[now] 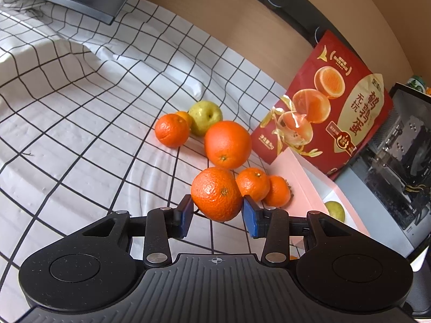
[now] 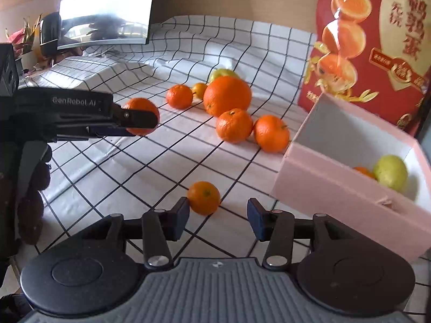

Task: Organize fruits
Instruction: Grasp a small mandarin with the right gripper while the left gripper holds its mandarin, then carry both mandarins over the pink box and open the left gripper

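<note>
My left gripper (image 1: pixel 216 211) is shut on a mandarin (image 1: pixel 216 197) and holds it above the checked cloth; the right wrist view shows the same grip (image 2: pixel 141 119) at the left. My right gripper (image 2: pixel 218 215) is open, and a small mandarin (image 2: pixel 204 197) lies on the cloth just ahead of its left finger, apart from the right pad. A big orange (image 2: pixel 227 95), several mandarins and a yellow-green fruit (image 1: pixel 205 117) lie in a loose group behind. The pink box (image 2: pixel 323 188) at the right holds a yellow-green fruit (image 2: pixel 390 172) and a bit of orange fruit.
A red printed bag (image 2: pixel 377 40) stands behind the box. A monitor (image 2: pixel 107 8) stands at the back left on the rumpled cloth (image 1: pixel 80 107). A computer case (image 1: pixel 398 161) is at the far right. A gloved hand (image 2: pixel 35 188) holds the left gripper.
</note>
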A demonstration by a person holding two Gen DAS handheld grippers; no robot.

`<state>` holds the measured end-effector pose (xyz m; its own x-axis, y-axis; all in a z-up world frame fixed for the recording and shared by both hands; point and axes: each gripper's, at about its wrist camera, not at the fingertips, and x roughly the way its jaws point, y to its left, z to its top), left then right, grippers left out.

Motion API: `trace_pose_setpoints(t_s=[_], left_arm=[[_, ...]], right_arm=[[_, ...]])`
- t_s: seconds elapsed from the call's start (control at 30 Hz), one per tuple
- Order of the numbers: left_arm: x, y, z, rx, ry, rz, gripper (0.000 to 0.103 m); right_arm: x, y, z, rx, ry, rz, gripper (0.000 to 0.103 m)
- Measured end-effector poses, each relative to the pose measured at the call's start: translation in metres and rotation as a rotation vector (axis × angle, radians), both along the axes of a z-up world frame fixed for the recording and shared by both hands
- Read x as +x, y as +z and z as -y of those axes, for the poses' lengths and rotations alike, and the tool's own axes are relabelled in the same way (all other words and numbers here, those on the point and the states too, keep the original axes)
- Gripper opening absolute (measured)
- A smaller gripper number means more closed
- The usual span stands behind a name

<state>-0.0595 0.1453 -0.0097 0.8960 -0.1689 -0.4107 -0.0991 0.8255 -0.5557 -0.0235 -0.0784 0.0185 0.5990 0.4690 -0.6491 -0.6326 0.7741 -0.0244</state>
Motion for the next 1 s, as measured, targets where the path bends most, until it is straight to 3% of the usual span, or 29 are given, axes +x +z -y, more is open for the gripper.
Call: trace_pose_setpoints(t_s=[0.23, 0.4, 0.47, 0.57, 0.77, 0.87, 1.0], left_arm=[[0.002, -0.001, 0.000, -0.002, -0.018, -0.003, 0.045], [0.002, -0.001, 0.000, -0.002, -0.021, -0.001, 0.045], [0.002, -0.001, -0.001, -0.006, -0.021, -0.001, 0.045], [0.002, -0.001, -0.001, -0.004, -0.026, 0.000, 0.045], [0.006, -0.001, 0.002, -0.006, -0.057, -0.017, 0.044], [0.004, 0.009, 0.024, 0.022, -0.153, 0.022, 0.044], [0.019, 0.027, 0.076, 0.081, -0.382, -0.007, 0.045]], right_arm=[[0.007, -0.006, -0.010, 0.042, 0.023, -0.035, 0.047], [0.005, -0.006, -0.020, 0.020, 0.036, -0.003, 0.046], [-0.001, -0.005, -0.023, -0.002, 0.050, 0.022, 0.042], [-0.009, -0.002, -0.019, -0.011, 0.055, 0.049, 0.027], [-0.014, 0.010, 0.024, 0.041, -0.012, 0.041, 0.027], [-0.018, 0.014, 0.055, 0.040, -0.084, 0.052, 0.027], [-0.024, 0.018, 0.092, 0.021, -0.183, 0.075, 0.027]])
